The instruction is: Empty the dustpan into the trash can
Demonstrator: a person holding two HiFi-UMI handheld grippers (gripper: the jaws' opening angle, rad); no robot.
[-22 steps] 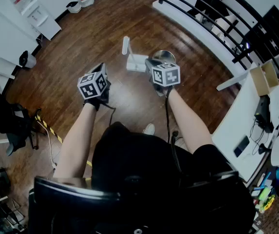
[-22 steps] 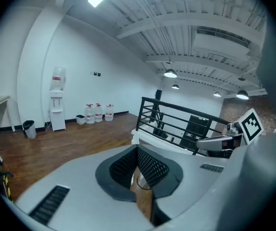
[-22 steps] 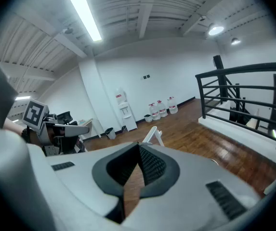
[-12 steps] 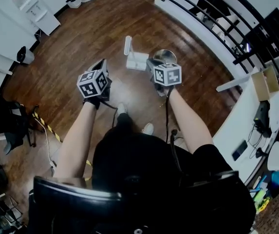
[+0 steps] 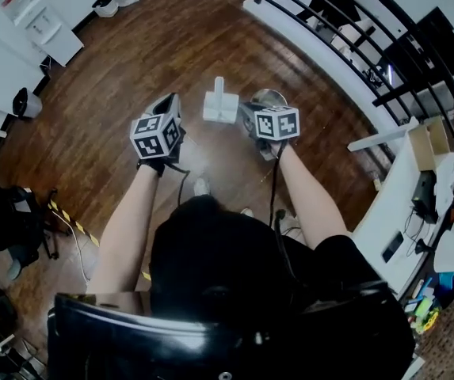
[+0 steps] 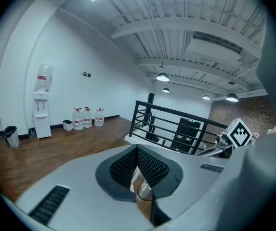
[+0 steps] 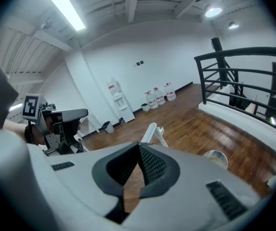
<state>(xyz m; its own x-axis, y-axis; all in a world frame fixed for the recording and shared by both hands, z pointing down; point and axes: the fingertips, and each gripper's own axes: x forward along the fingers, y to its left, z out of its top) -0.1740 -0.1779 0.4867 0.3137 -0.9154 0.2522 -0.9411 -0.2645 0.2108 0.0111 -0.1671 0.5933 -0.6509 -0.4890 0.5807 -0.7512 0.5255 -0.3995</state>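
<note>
Jaws pressed together on nothing, left gripper [image 5: 165, 105] and right gripper [image 5: 246, 111] hover near white dustpan [image 5: 220, 104] beside silver-lidded trash can [image 5: 270, 95].

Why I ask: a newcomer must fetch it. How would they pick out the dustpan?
Find the black railing along the wood floor. Just short of it stand two things side by side: a round shiny trash can and the dustpan. The dustpan is the white one with an upright handle.
</note>
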